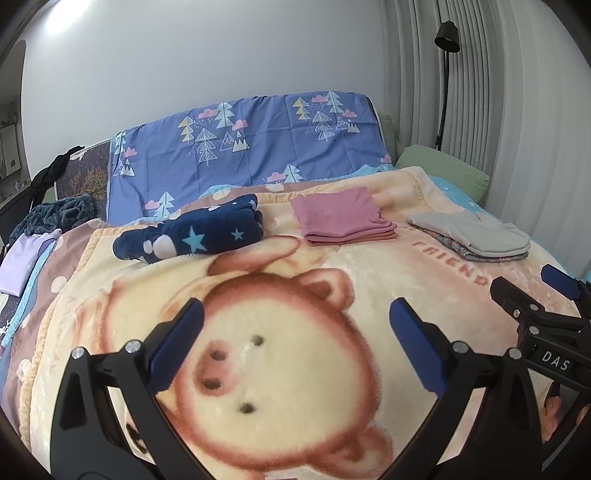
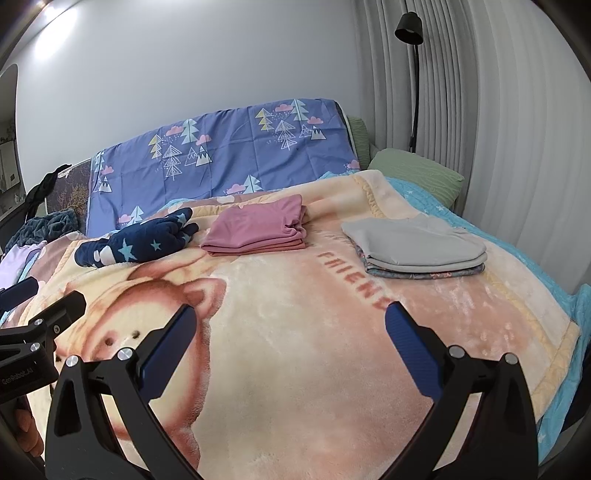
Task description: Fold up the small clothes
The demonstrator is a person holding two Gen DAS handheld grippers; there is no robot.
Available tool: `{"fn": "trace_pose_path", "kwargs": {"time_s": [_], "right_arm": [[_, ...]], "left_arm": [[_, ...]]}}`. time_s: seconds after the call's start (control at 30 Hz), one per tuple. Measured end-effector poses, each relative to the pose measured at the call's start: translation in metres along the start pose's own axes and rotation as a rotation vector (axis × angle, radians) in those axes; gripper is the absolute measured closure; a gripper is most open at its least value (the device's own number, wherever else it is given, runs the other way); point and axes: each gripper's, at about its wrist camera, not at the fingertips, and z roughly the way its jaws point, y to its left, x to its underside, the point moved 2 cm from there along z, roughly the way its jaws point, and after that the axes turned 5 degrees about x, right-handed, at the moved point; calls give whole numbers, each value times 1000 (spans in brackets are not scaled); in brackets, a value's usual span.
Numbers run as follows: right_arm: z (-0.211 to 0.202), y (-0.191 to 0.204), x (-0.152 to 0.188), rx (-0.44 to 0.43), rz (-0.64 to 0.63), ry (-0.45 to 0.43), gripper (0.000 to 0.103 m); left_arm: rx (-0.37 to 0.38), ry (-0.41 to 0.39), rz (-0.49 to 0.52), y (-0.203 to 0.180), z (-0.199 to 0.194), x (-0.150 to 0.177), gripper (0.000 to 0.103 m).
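Observation:
A folded pink garment (image 1: pixel 341 218) (image 2: pixel 256 229) lies at the far middle of the bear blanket (image 1: pixel 258 332) (image 2: pixel 314 332). To its right sits a folded grey garment (image 1: pixel 472 236) (image 2: pixel 413 245) on top of a patterned one. A navy star-print fleece piece (image 1: pixel 192 236) (image 2: pixel 144 240) lies rumpled at the left. My left gripper (image 1: pixel 295 317) hovers open over the bear's face, holding nothing. My right gripper (image 2: pixel 288 321) is open too, above the blanket's middle, well short of the clothes. Each gripper shows at the edge of the other's view.
A purple tree-print sheet (image 1: pixel 243 147) covers the headboard. A green pillow (image 2: pixel 417 173) lies at the back right by the curtain and a black floor lamp (image 2: pixel 410 33). A lilac cloth (image 1: pixel 26 258) and dark clothes (image 1: pixel 59 214) sit off the bed's left side.

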Motion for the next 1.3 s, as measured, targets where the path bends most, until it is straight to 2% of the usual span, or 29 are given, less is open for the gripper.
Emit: {"fn": "trace_pose_path", "kwargs": {"time_s": [1.3], "right_arm": [[11, -4, 6, 27, -1, 8, 1]], "left_arm": [[18, 48, 7, 0, 15, 11, 2]]}}
